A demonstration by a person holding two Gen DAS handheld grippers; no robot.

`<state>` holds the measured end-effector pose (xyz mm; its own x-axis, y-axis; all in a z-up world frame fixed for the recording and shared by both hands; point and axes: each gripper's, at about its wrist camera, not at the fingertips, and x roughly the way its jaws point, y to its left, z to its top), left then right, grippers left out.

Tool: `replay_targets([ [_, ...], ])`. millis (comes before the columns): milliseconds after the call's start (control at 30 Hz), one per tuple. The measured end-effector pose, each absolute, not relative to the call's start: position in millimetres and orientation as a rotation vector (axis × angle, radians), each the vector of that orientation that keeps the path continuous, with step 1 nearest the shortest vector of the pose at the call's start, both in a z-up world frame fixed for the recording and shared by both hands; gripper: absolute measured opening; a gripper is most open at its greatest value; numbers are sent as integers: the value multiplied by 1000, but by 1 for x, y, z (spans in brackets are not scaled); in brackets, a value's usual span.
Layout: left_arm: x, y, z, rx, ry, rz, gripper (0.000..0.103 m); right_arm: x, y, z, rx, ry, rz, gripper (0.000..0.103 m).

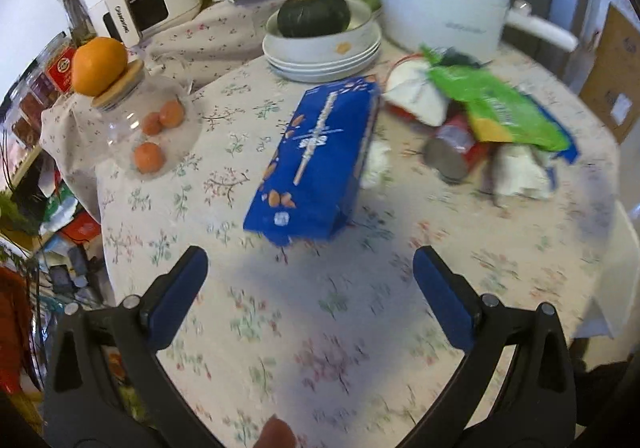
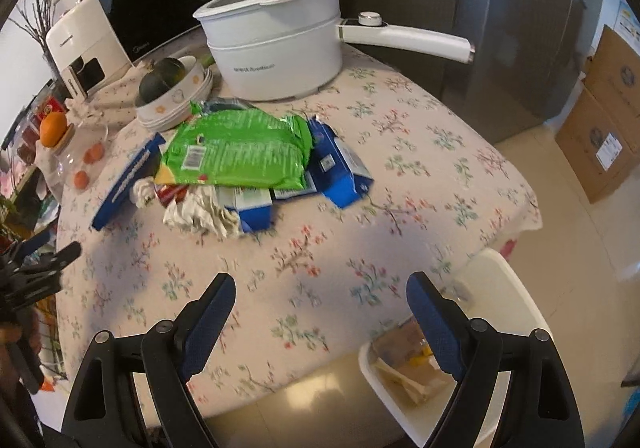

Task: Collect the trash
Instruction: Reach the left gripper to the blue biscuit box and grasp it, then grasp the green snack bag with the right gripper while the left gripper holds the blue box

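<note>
The trash lies in a loose heap on the floral-clothed counter [image 2: 420, 175], well ahead of both tongs. Topmost is a green snack bag [image 2: 236, 151], resting over flattened blue cartons [image 2: 340, 171], crumpled white paper [image 2: 200, 213] and a red can [image 1: 456, 147]. A long blue box [image 1: 316, 163] lies flat just left of the heap, straight ahead of the left tongs [image 1: 310, 268] and nearest to them; its close end sits a little beyond their tips.

Both tongs are released, blue pads spread wide with nothing between them. The right tongs [image 2: 320, 288] hang over the counter's near edge, the heap ahead and slightly left of them. Below their right finger a white bin [image 2: 500, 288] stands on the floor with brown scraps inside.

Beyond the heap stand a white lidded pot [image 2: 276, 47], a stack of bowls holding a dark green squash [image 1: 314, 13], and, far left of the left tongs, a glass jar [image 1: 156, 127] of small oranges with an orange [image 1: 100, 65] on its lid.
</note>
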<state>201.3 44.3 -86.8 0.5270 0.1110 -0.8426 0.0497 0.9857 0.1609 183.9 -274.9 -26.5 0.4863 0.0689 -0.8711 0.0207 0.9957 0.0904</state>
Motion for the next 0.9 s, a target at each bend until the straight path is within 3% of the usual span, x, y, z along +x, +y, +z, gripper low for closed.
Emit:
replay_targets([
  [167,238,16,-107,298,1039,72,92,197,-271,-32,166,1088,59,89],
  [333,264,7,-121,354,1076,132,70,201,-274,-31,191,1084,50,89],
  [400,268,8,-124,352,1088,131,54,202,-274,-32,180,1086,45,89],
  [467,268,10,-125,352,1092,134,50,202,-273,-32,157,1086,41,89],
  [600,261,22,-106,317,1019,152,32,202,-268,-34,130,1085,35,89],
  [700,250,43,-85,171,994,146,25,200,-263,-36,110,1084,39,89],
  [900,201,83,-63,-105,964,101,24,200,-236,-41,13,1077,86,89],
])
